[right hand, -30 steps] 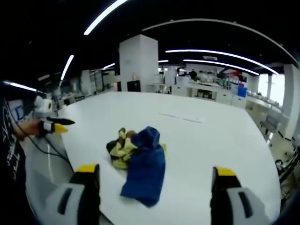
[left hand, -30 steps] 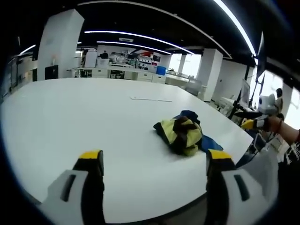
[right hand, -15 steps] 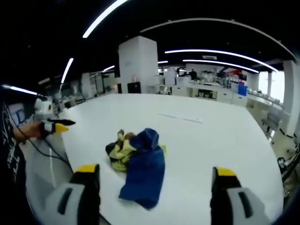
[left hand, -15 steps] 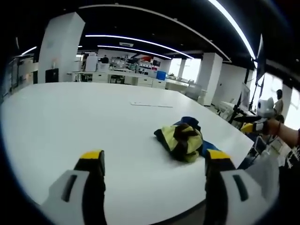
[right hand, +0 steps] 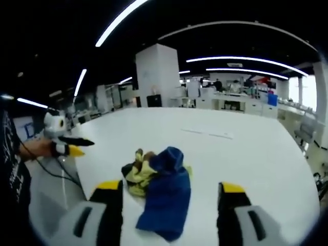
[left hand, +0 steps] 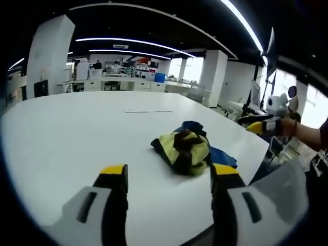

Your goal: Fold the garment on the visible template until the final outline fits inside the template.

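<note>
The garment (left hand: 185,149), a crumpled yellow, dark and blue bundle, lies on the white worktop (left hand: 77,133) just ahead of the left claw (left hand: 166,179) and straight ahead of the right claw (right hand: 170,193), near the worktop's edge. Both claws hang with jaws apart, holding nothing. Risk, as I judge it: a grab at the bunched heap could catch several layers at once (or drag it over the edge), leaving it tangled. No containers visible, and no template outline I can make out.
</note>
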Tool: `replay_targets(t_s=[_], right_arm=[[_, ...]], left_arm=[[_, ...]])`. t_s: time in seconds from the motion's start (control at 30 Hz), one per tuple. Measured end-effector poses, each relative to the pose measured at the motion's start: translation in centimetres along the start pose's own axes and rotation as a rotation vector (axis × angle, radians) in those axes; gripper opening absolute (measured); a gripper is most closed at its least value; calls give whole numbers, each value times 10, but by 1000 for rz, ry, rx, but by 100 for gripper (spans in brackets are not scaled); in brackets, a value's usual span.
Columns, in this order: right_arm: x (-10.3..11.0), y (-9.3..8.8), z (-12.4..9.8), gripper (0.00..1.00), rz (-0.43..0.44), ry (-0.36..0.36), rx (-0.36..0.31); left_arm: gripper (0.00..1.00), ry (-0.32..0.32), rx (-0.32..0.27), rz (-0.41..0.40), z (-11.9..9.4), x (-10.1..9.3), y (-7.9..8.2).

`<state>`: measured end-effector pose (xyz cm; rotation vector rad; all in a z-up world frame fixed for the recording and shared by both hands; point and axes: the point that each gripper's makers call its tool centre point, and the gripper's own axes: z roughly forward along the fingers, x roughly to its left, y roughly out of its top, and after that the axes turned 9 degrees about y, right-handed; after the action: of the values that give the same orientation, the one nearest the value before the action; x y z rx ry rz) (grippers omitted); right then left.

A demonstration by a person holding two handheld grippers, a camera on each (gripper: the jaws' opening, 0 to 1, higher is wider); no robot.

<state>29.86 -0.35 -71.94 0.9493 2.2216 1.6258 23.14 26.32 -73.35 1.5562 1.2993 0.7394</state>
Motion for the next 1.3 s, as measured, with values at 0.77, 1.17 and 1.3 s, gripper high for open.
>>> replay_targets(t_s=[0.77,1.17,1.3], right_arm=[[9,-5,69,38,-50,139,34],[8,-1,101,23,-90,186,54],[9,-5,111,23,-128,207,88]], left_arm=[[40,-150,54,20,49,-45,-11],[27,-173,81,24,68,-47,-18],[23,-193,76,18,74,-51,-16]])
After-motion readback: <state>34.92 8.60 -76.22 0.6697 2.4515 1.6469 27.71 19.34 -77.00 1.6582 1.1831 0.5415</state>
